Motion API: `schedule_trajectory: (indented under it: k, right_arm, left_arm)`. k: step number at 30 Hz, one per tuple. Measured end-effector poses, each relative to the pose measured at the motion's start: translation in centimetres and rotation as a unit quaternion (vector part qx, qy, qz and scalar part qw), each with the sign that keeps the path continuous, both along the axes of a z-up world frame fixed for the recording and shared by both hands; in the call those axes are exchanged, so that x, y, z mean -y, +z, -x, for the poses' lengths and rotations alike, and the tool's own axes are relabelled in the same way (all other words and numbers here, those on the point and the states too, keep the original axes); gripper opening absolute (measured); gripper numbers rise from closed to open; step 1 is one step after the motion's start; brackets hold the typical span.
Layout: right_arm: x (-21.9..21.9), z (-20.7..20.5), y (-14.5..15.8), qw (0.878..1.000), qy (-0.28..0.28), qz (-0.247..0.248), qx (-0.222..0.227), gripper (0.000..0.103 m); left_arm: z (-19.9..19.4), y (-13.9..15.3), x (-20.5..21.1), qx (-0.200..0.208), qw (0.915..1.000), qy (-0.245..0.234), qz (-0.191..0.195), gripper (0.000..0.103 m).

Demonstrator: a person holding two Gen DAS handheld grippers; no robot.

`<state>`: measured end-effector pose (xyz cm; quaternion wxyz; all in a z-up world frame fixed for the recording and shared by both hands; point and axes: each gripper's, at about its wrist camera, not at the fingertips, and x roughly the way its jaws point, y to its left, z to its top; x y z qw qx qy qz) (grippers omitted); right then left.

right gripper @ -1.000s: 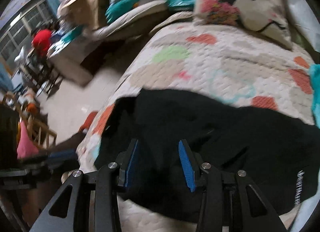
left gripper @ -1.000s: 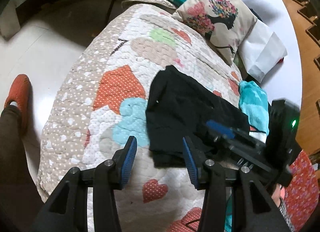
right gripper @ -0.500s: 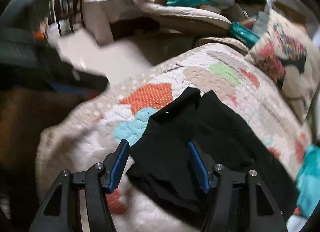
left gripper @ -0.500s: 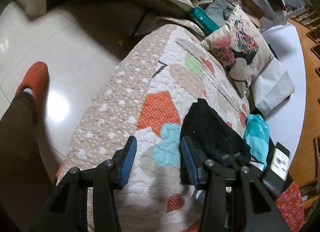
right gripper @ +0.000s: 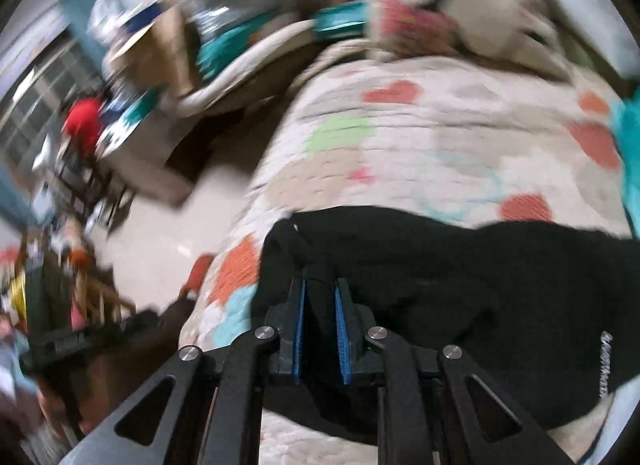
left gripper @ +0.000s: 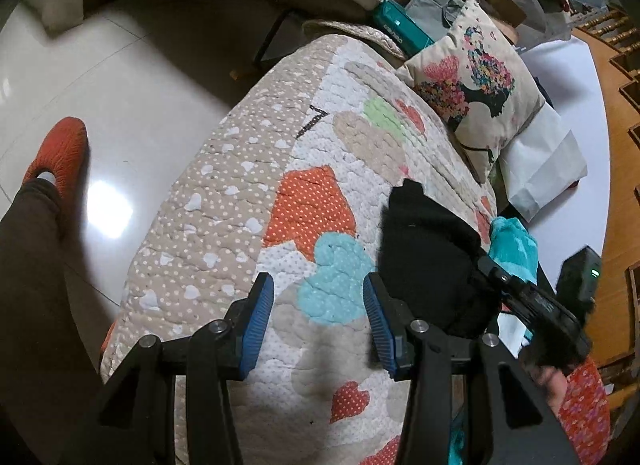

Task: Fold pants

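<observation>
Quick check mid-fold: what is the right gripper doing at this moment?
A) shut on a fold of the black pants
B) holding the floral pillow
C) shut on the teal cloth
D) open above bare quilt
A: in the right wrist view the right gripper has its blue pads pressed close with a ridge of the black pants pinched between them.

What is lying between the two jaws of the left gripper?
Only bare quilt, at a teal heart patch, in the left wrist view; the black pants lie outside the left gripper.

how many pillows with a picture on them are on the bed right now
1: the printed cushion leans at the far end of the quilt, beyond the black pants. Others may be hidden outside the views.
</observation>
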<state>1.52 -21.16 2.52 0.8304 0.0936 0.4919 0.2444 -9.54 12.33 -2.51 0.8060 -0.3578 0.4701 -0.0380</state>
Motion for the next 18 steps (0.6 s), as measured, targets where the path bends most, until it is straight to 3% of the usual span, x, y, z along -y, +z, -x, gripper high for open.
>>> schedule_trajectory:
  k: [2,6,7,8,11,15,18]
  right_arm:
    - [1.7,-1.3,-1.2,0.999,-0.026,0.010,-0.018,0.020]
    - [3.5,-2.5,-3.6,0.989,-0.086,0.116,-0.027,0.031]
    - [4.1,-2.5,-3.8,0.987,-0.098,0.123,-0.024,0.039]
    - [4.9,-2.4,-3.7,0.986,-0.112,0.120,-0.022,0.044]
    - [7.0,-1.7,-2.6,0.986,-0.150,0.070,-0.018,0.045]
    - [6.5,-0.7,-2.5,0.992,-0.120,0.000,-0.044,0.057]
    - [4.2,-0.2,-4.4,0.994,-0.083,-0.003,-0.077,0.058]
  left_arm:
    - [-0.1,-0.1,0.5,-0.003,1.0000,-0.006,-0.002,0.045]
    - [-0.3,-0.2,1.6,-0.011,0.9996,-0.024,-0.012,0.045]
    - [-0.4,-0.3,1.9,-0.013,0.9994,-0.028,-0.015,0.045]
    - [-0.6,-0.3,2.2,-0.015,0.9992,-0.032,-0.017,0.045]
    - [-1.3,-0.2,3.8,-0.016,0.9980,-0.057,-0.022,0.045]
    - [-2.4,-0.4,7.1,-0.017,0.9934,-0.105,-0.041,0.045]
    - [-3.2,-1.1,9.5,-0.026,0.9882,-0.139,-0.058,0.045]
